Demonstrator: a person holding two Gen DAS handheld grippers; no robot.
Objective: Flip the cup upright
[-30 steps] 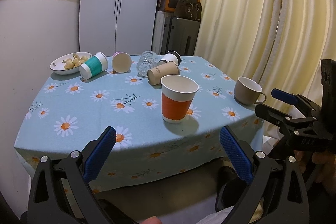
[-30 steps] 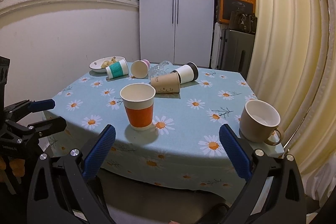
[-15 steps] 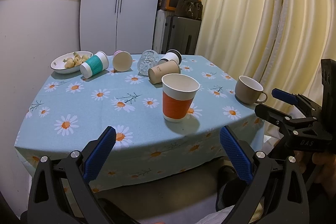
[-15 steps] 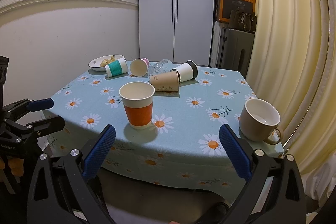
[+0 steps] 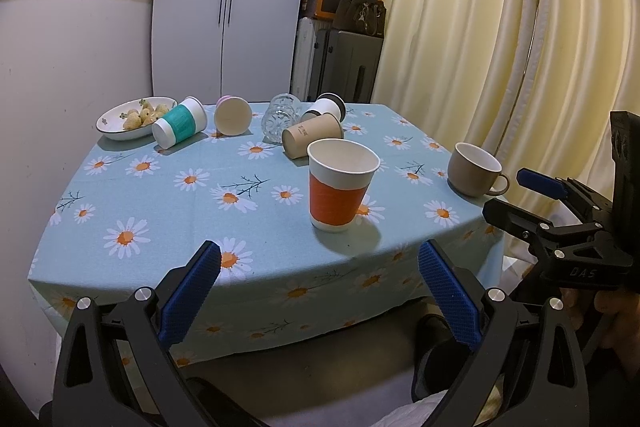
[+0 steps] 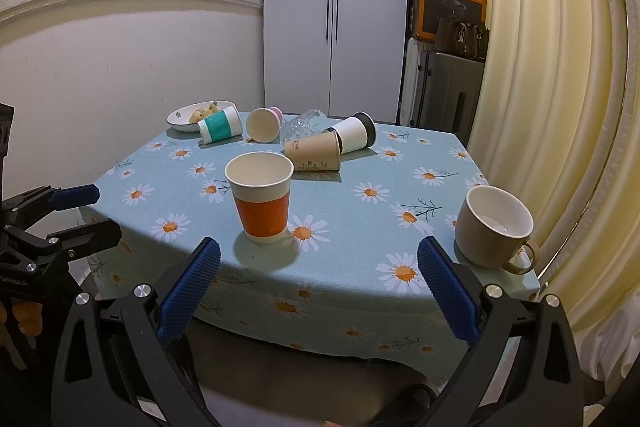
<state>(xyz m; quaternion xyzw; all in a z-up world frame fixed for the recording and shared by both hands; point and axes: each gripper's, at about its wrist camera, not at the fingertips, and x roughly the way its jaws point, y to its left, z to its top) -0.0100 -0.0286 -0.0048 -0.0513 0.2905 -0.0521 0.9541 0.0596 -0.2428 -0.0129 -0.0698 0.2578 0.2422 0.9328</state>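
An orange-banded paper cup (image 5: 340, 187) (image 6: 262, 199) stands upright near the table's front edge. A beige mug (image 5: 476, 169) (image 6: 494, 223) stands upright at the right edge. Behind lie a brown paper cup (image 5: 312, 141) (image 6: 314, 155), a white cup with a black lid (image 5: 326, 107) (image 6: 354, 135), a glass (image 5: 280, 117) (image 6: 298, 125), a pink cup (image 5: 232, 115) (image 6: 264, 125) and a teal-banded cup (image 5: 180, 127) (image 6: 220, 125), all on their sides. My left gripper (image 5: 320, 291) and right gripper (image 6: 318, 289) are open and empty, held off the table's front edge.
A bowl of food (image 5: 134, 117) (image 6: 198, 115) sits at the far left corner of the daisy tablecloth (image 5: 160, 195). Curtains (image 5: 500, 47) hang at the right. A white cabinet (image 6: 332, 7), suitcases and a box stand behind the table.
Both grippers have drifted slightly back and down from the table; the cups have not moved and both grippers stay open.
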